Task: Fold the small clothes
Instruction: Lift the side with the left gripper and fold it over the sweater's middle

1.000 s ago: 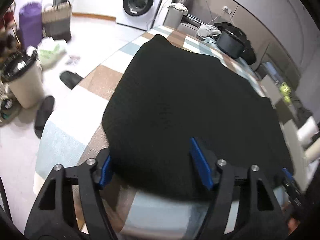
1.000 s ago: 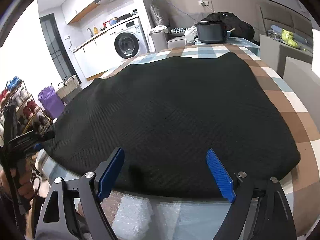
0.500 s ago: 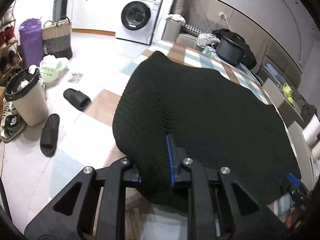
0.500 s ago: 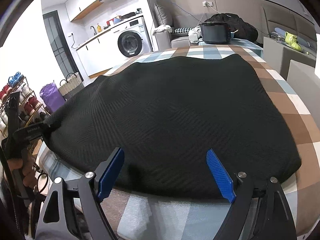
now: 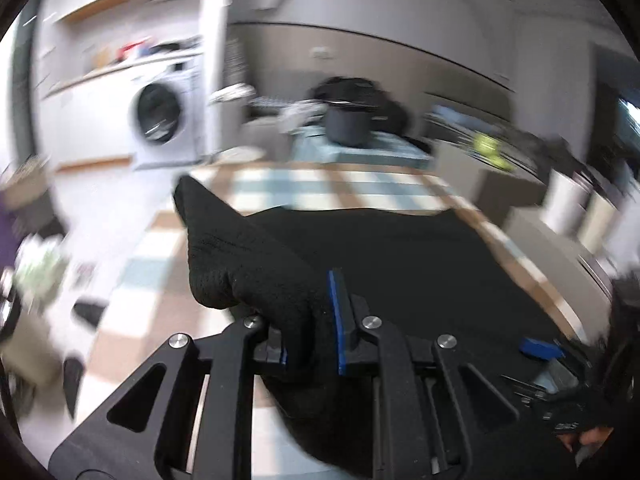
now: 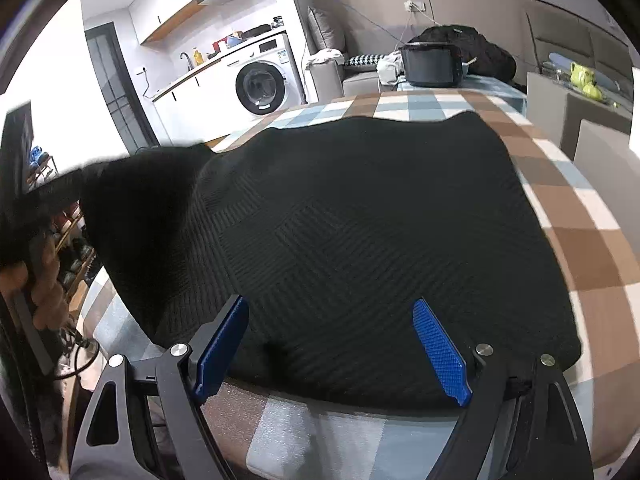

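A black knitted garment (image 6: 360,216) lies spread on the checked tablecloth (image 6: 580,220). My left gripper (image 5: 310,330) is shut on the garment's near left corner (image 5: 256,264) and holds it lifted above the table; the left wrist view is blurred by motion. In the right wrist view the raised corner (image 6: 136,208) stands up at the left. My right gripper (image 6: 328,352) is open, its blue pads (image 6: 438,354) over the garment's near edge. It also shows at the lower right of the left wrist view (image 5: 540,350).
A black cooker pot (image 6: 432,62) and a dark bag (image 6: 472,48) stand at the table's far end. A washing machine (image 6: 260,84) is beyond the table to the left. Grey chair backs (image 6: 600,152) stand to the right. Shoe racks (image 6: 68,240) are on the left.
My left gripper shut on the garment's left corner, then lifted it up and swung it rightward over the table. My right gripper stayed open at the near edge.
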A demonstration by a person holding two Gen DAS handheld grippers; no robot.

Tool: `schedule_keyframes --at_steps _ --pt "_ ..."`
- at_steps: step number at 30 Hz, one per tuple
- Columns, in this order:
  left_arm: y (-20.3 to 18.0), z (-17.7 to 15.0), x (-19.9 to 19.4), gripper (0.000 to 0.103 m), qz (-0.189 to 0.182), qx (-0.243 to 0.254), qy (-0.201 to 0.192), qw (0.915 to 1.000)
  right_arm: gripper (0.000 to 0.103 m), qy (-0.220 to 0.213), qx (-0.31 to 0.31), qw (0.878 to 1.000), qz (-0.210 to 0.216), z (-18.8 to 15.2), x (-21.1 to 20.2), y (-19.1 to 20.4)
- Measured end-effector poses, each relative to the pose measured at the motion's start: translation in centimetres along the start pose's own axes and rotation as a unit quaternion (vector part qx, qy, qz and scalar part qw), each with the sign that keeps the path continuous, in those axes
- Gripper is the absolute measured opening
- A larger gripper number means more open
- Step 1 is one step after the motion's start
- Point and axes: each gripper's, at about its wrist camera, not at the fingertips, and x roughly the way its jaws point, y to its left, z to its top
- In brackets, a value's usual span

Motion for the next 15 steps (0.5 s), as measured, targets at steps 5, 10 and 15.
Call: schedule_keyframes --at_steps 5,10,15 --pt "-7.0 -2.1 1.9 0.017 -0.087 0.079 0.049 0.9919 0.086 -0.012 0.001 1.000 -0.016 0.4 -0.8 -1.0" --pt "-9.1 -5.0 2.8 0.050 -0.136 0.099 0.116 0.9790 0.086 -0.004 0.003 1.000 -0.018 0.7 -1.1 -2.0" --pt "-5.9 -4.6 1.0 0.071 -0.131 0.052 0.097 0.9853 0.086 0.003 0.004 1.000 0.012 1.2 -1.4 -1.9"
